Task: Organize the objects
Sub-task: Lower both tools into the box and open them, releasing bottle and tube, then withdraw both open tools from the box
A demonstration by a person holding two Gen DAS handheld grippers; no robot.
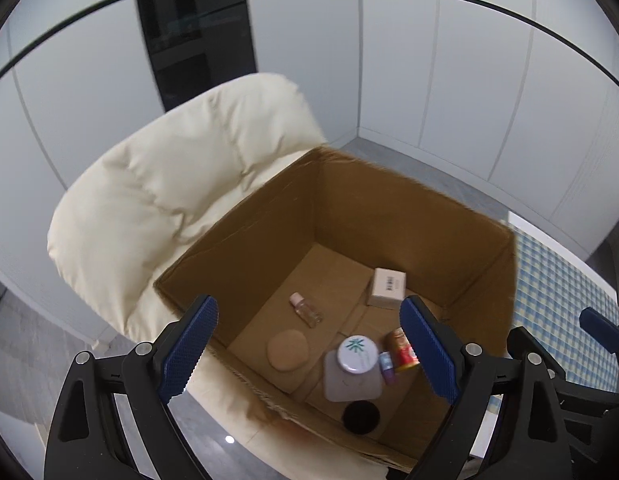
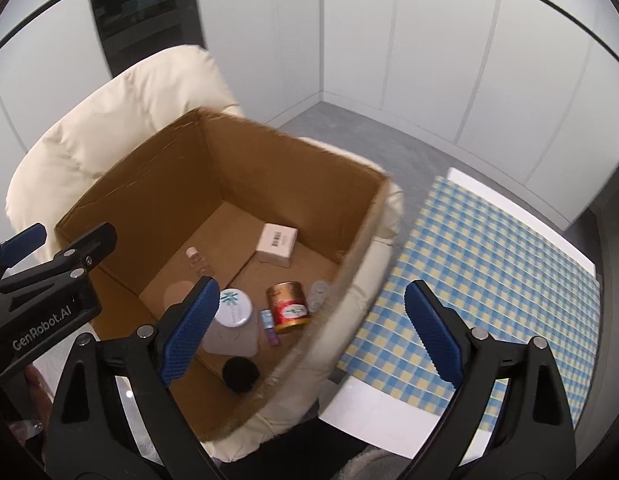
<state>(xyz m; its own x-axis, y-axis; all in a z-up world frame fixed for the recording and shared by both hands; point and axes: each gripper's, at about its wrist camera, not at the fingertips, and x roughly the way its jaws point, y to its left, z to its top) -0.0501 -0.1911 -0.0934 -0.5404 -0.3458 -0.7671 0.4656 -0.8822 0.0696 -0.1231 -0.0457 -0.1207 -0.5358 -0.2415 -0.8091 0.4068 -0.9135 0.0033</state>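
Observation:
An open cardboard box (image 1: 409,200) (image 2: 157,184) sits on a cream padded chair. Inside lie a white carton (image 1: 386,288) (image 2: 277,245), a small clear bottle (image 1: 305,309) (image 2: 198,262), a tan round pad (image 1: 288,350), a white-lidded jar (image 1: 355,372) (image 2: 231,320), a red tin (image 1: 401,350) (image 2: 288,306), a small purple tube (image 1: 386,367) (image 2: 269,322) and a black round lid (image 1: 360,417) (image 2: 240,375). My left gripper (image 1: 309,352) is open and empty above the box's near side. My right gripper (image 2: 309,332) is open and empty over the box's right rim.
The cream chair (image 1: 157,184) (image 2: 89,128) backs onto white wall panels. A table with a blue and yellow checked cloth (image 2: 489,272) (image 1: 557,300) stands right of the box. Grey floor lies beyond. The left gripper's body shows in the right wrist view (image 2: 41,288).

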